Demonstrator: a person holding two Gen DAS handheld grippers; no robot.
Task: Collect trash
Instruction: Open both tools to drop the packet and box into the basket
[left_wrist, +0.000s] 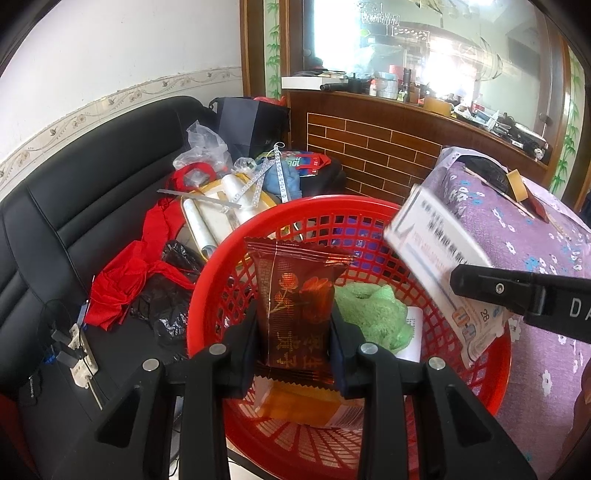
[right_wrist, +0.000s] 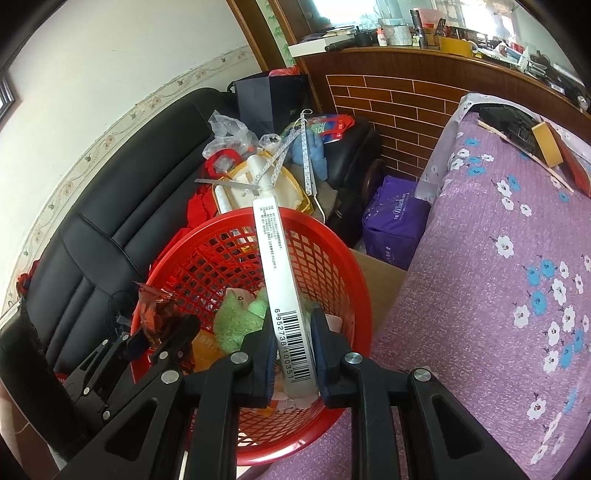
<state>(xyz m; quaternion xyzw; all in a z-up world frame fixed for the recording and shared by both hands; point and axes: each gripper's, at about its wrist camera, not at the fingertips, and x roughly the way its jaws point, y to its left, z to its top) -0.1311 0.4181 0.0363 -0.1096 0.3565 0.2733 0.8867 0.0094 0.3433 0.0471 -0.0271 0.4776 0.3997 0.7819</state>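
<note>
A red mesh basket (left_wrist: 491, 373) (right_wrist: 343, 243) stands between a black sofa and a purple-covered table. My left gripper (left_wrist: 295, 314) is shut on a brown snack wrapper (left_wrist: 299, 295) and holds it upright over the basket; it shows in the right wrist view too (right_wrist: 155, 314). My right gripper (right_wrist: 291, 325) is shut on a flat white box with a barcode (right_wrist: 280, 280), held over the basket; the same box (left_wrist: 436, 251) shows at the basket's right rim in the left wrist view. A green cloth (left_wrist: 373, 314) (right_wrist: 236, 325) and an orange packet (left_wrist: 303, 402) lie inside.
The black sofa (left_wrist: 92, 199) (right_wrist: 96, 236) carries red cloth (left_wrist: 125, 280), plastic bags, rolls and metal strips. The purple floral tablecloth (left_wrist: 535, 243) (right_wrist: 480, 295) is at right, with a tape roll (right_wrist: 546, 144) on it. A purple bag (right_wrist: 391, 225) and a cardboard box sit behind the basket. A power strip (left_wrist: 79, 354) lies at left.
</note>
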